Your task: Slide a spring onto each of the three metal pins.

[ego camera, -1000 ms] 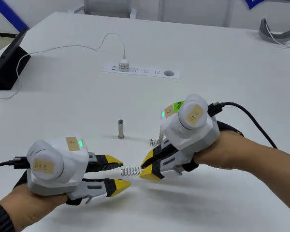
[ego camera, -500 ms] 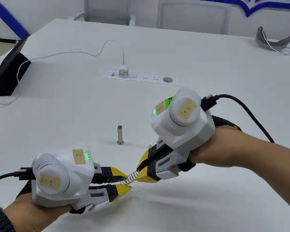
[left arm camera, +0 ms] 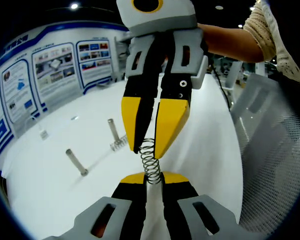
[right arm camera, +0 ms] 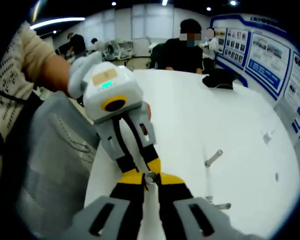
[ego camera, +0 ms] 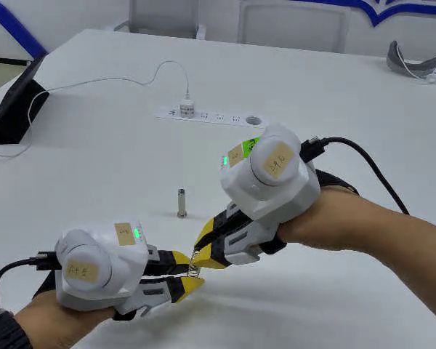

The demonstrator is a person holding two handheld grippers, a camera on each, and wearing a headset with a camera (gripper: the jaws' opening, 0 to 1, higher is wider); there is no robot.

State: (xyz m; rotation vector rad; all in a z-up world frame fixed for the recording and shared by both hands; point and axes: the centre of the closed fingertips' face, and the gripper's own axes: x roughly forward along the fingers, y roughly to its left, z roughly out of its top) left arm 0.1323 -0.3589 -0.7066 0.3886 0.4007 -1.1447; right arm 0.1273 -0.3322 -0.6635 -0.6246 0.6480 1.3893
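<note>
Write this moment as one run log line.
left gripper: shut on spring | right gripper: shut on same spring | pin: upright, bare

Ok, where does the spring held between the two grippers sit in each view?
Head view: the spring is low and centre, between the two pairs of yellow tips.
Left gripper view: the spring is at centre, just above that view's own jaws.
Right gripper view: the spring is at bottom centre, seen end-on.
Shared landmark: the left gripper, whose yellow tips meet the spring in all three.
</note>
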